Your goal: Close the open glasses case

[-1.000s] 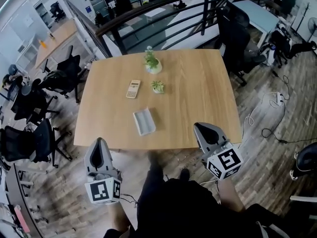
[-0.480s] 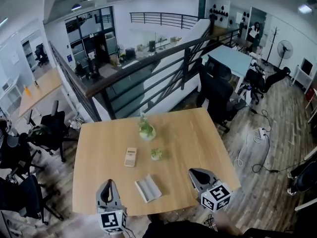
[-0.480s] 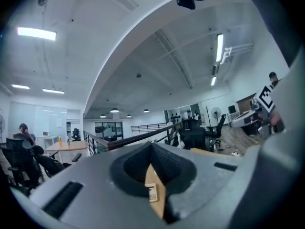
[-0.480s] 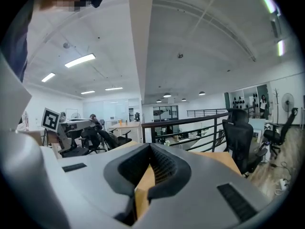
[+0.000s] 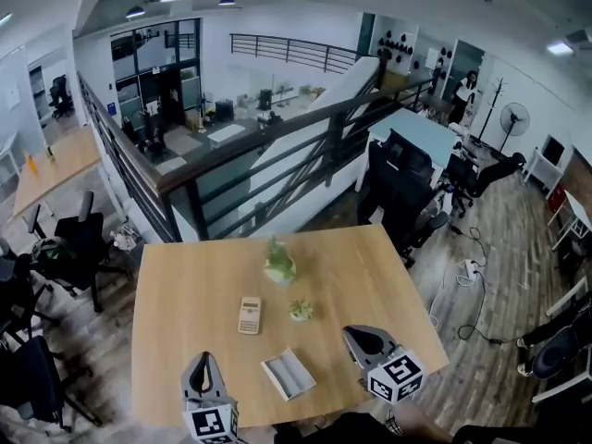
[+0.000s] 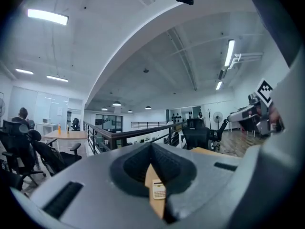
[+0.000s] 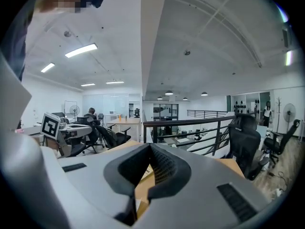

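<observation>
The open glasses case (image 5: 288, 374), pale grey with its lid flat, lies on the wooden table (image 5: 185, 285) close to the near edge. My left gripper (image 5: 201, 366) hovers over the near edge to the left of the case, its jaws together and nothing in them. My right gripper (image 5: 357, 338) is to the right of the case, also shut and empty. Neither touches the case. In the left gripper view the gripper (image 6: 151, 147) points level across the table; the right gripper view (image 7: 150, 149) shows closed jaws and no case.
A beige calculator (image 5: 249, 314) and a small potted plant (image 5: 299, 310) sit just beyond the case, with a larger plant (image 5: 279, 265) farther back. A dark railing (image 5: 277, 137) runs behind the table. Office chairs (image 5: 65, 248) stand left, another (image 5: 398, 192) right.
Both grippers have moved forward from in front of the table to over its near edge, either side of the case. The head view has lifted toward the room.
</observation>
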A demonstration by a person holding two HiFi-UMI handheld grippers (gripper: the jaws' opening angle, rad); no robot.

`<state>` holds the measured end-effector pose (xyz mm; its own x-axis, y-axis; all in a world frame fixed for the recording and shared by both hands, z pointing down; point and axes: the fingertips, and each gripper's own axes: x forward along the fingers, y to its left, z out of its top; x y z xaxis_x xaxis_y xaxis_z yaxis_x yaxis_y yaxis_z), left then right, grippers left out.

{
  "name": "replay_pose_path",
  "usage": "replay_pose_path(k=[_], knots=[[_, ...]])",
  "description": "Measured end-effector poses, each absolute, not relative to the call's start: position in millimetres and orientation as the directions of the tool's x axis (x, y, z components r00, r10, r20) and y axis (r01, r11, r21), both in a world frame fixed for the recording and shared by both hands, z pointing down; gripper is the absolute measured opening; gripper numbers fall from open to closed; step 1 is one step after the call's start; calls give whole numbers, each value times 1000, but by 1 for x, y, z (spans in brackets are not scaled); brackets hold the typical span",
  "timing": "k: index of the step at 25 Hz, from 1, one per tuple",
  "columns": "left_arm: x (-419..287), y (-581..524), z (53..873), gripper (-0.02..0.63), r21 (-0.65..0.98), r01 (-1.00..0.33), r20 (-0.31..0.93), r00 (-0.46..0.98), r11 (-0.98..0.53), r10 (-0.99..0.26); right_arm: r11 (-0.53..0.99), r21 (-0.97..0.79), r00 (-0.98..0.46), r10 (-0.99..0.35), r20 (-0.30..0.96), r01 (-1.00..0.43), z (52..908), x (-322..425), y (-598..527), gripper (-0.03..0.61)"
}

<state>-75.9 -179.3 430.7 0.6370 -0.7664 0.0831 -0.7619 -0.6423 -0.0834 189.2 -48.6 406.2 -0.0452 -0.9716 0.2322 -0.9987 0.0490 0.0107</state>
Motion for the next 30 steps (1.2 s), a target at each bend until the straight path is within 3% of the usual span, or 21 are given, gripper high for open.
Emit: replay_pose_path(k=[7, 14, 23, 24, 26, 30], knots=[[-105, -187, 441, -6, -100, -799, 93, 586, -594, -805, 121, 3, -117, -962, 245, -993, 426, 165, -84, 6], [-93, -171, 451, -6, -91, -820, 172, 545, -565, -820, 136, -23, -138, -957, 253, -990, 433, 188, -95, 6], [-74, -173, 448, -6, -96, -817, 175, 549, -569, -818, 175, -53, -183, -944, 276, -983, 446, 194, -102, 6], [-74, -173, 449, -6, -88, -823, 177, 541, -561, -822, 183, -53, -191, -942, 277, -982, 447, 193, -103, 14], [-75, -172, 450, -6, -74, -833, 179, 530, -548, -829, 203, -56, -211, -935, 284, -978, 451, 189, -107, 146], [-80, -175, 450, -6, -86, -845, 169, 509, -527, -844, 218, -44, -221, -924, 311, -975, 460, 185, -118, 142]])
